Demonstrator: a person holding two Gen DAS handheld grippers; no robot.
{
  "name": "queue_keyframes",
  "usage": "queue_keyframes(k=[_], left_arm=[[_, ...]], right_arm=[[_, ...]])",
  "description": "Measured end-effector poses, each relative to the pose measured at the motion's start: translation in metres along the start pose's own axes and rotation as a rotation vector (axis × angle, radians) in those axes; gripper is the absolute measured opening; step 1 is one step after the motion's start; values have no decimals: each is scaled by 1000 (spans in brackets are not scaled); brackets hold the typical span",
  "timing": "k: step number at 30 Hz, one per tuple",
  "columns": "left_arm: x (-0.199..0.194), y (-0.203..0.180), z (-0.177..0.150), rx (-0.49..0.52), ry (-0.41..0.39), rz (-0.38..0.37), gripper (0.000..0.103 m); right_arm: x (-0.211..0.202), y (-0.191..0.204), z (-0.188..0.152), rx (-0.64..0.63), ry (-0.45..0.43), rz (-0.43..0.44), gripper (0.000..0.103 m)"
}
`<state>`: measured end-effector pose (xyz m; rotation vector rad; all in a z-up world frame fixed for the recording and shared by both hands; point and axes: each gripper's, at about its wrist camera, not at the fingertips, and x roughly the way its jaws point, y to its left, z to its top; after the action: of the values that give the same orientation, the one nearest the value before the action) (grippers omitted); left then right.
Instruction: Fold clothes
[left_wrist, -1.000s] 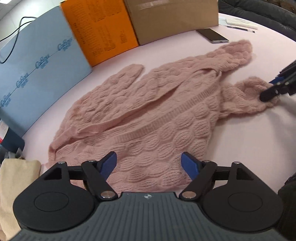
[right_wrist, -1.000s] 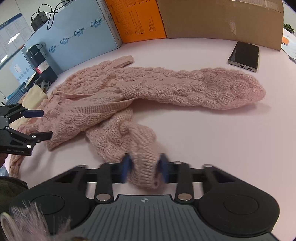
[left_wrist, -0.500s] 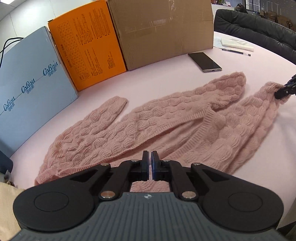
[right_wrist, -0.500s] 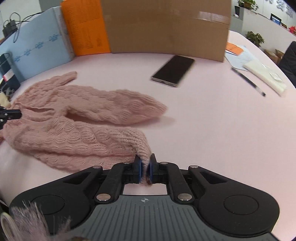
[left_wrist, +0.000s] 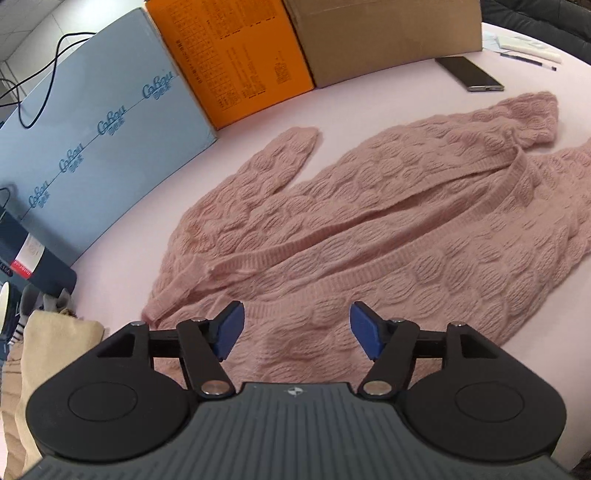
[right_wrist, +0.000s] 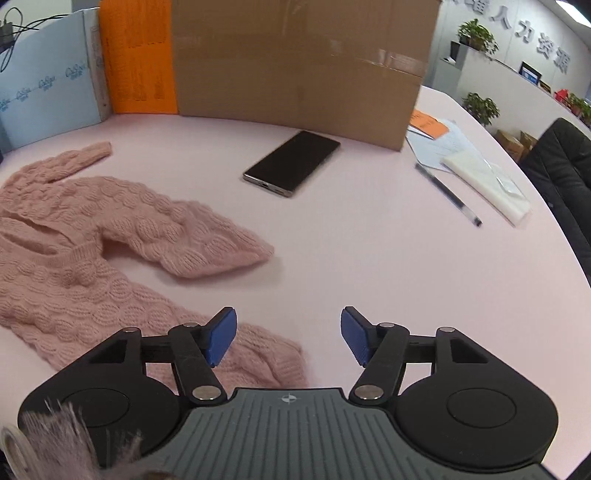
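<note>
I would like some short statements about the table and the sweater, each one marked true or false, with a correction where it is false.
1. The pink knitted sweater lies spread on the pink table. True.
2. The right gripper is clamped on a sleeve cuff. False: its jaws are opening, and the cuff lies below them, not pinched.
3. A dark phone lies on the table in front of the brown cardboard box. True.
4. The phone rests on top of the sweater. False: it lies apart from it, on bare table.
5. The left gripper holds the sweater's hem. False: its jaws are opening and the pads do not press the knit.
6. A pen lies beside the papers. True.
</note>
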<state>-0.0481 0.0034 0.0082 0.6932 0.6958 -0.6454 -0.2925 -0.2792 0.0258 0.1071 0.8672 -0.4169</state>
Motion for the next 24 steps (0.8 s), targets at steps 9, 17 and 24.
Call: queue_keyframes(k=[9, 17, 24], left_arm=[[2, 30, -17, -108, 50, 112, 71], [11, 40, -7, -159, 68, 160, 76], [20, 65, -7, -164, 89, 172, 78]], right_arm=[[44, 23, 46, -75, -18, 137, 63], [86, 36, 64, -120, 49, 218, 9], [104, 20, 90, -156, 64, 58, 11]])
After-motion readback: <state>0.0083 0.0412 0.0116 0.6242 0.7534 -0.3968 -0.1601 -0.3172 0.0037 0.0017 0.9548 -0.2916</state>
